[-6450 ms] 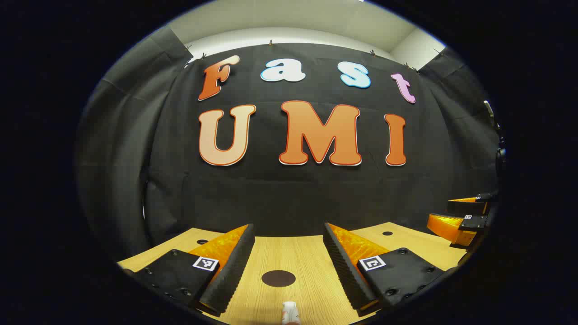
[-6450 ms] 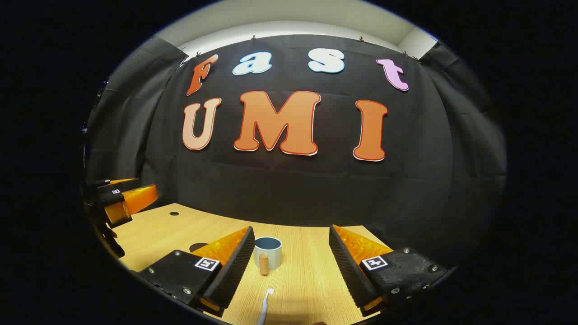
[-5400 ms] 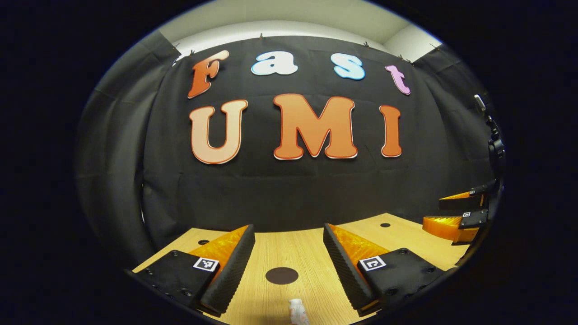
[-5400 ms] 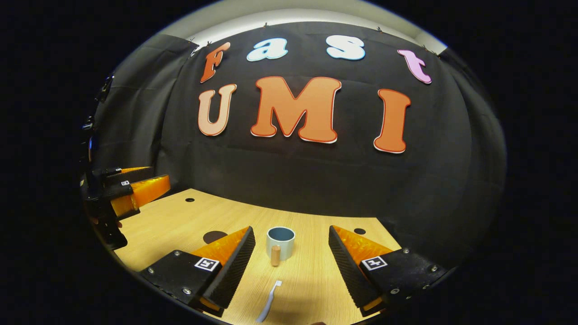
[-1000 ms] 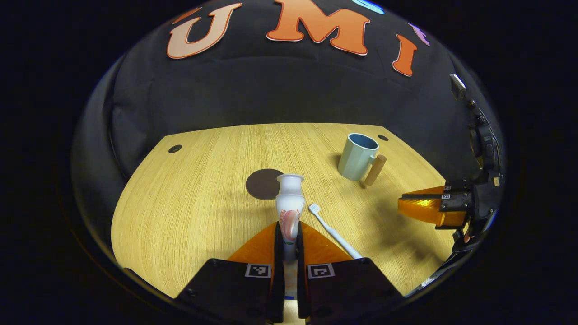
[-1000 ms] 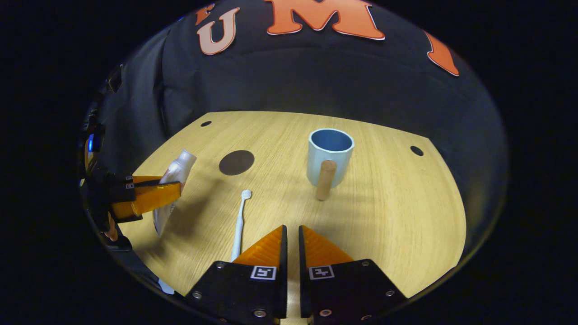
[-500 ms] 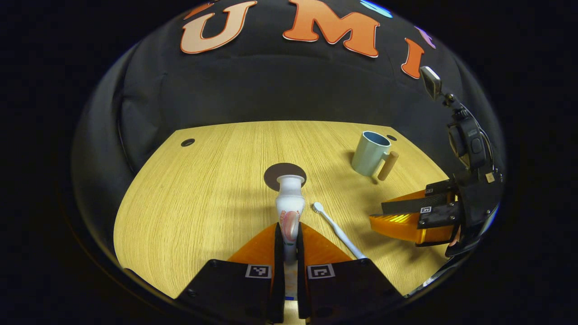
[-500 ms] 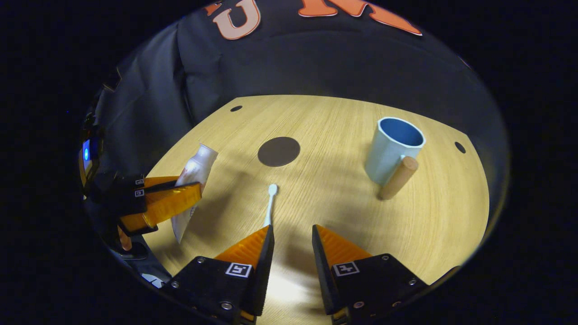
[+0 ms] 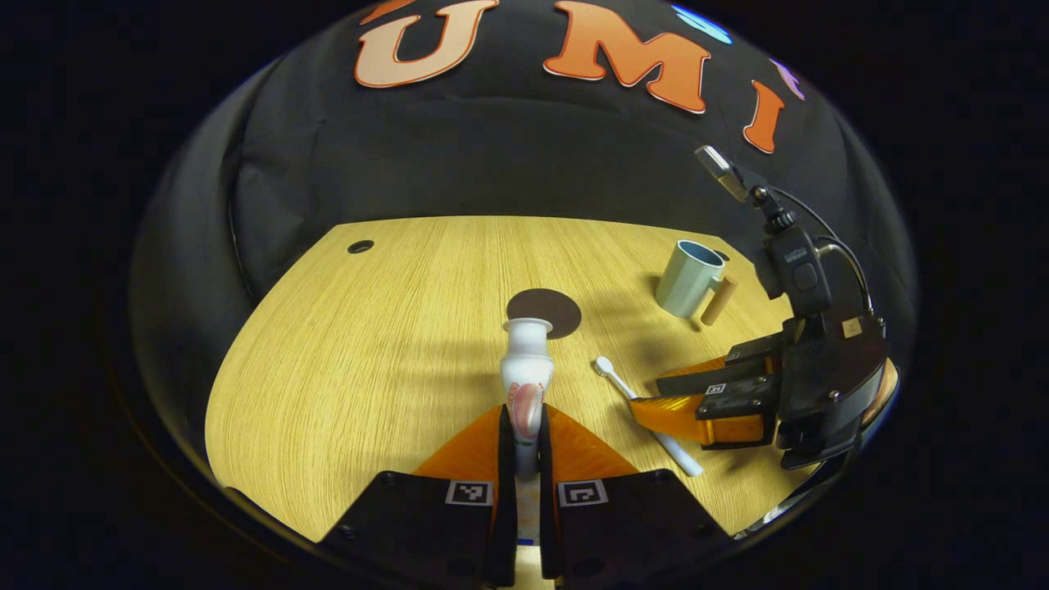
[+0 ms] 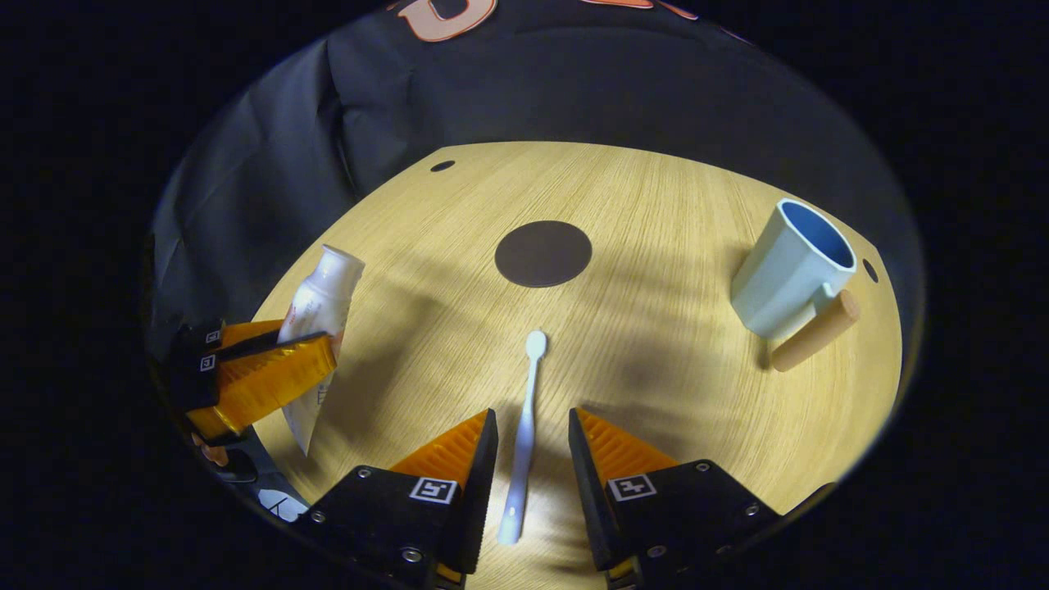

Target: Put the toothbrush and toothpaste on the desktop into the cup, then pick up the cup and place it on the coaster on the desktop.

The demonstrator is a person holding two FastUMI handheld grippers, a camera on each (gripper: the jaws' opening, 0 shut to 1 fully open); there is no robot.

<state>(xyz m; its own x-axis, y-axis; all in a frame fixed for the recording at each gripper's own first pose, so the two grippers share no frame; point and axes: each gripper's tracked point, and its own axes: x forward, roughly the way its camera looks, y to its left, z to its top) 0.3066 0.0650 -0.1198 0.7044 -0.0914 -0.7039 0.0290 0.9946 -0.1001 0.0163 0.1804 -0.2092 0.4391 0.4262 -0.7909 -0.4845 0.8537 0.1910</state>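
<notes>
The left gripper (image 9: 524, 426) has its jaws closed tight on the white squeezable toothpaste tube (image 9: 525, 369), which juts out ahead of them cap-first, lifted off the pale wooden desktop (image 9: 369, 344). The right gripper (image 10: 529, 430) hangs with its jaws partly open, straddling the handle of the white plastic toothbrush (image 10: 524, 418), which lies flat between them without either finger touching it, head pointing forward. Ahead of those jaws sits the dark round flat coaster (image 10: 542, 253); off to their right stands the pale blue cup with a wooden peg handle (image 10: 787, 274)
</notes>
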